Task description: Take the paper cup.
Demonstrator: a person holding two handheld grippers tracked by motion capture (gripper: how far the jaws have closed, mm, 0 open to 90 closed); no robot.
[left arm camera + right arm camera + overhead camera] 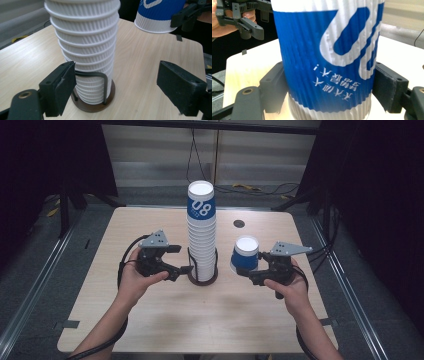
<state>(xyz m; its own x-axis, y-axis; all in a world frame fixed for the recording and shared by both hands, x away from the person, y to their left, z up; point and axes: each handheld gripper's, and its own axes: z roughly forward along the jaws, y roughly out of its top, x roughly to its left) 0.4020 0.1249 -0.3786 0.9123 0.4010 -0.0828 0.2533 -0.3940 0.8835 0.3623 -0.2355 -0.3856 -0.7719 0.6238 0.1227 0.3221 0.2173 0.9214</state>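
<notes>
Closest to me, both forearms come in from six o'clock over the pale wood-grain counter [150, 320]. The right claw [254, 272] is clenched around a single upside-down blue-and-white ribbed paper cup [245, 254], jaws pressed on opposite sides of the wall, and in the left gripper view that cup looks lifted off the counter. It sits at about three o'clock from the tall stack of nested white ribbed paper cups [202, 235], near but not touching. The left claw [184, 260] is released, jaws spread wide at nine o'clock of the stack, down by the dark round wire-loop holder [202, 279].

What I'd worry about: that stack is tall and looks a bit crooked. If the left claw bumps it or closes off-centre, it could lean or topple. And squeezing the held cup too hard could dent it, so it wouldn't nest cleanly.
</notes>
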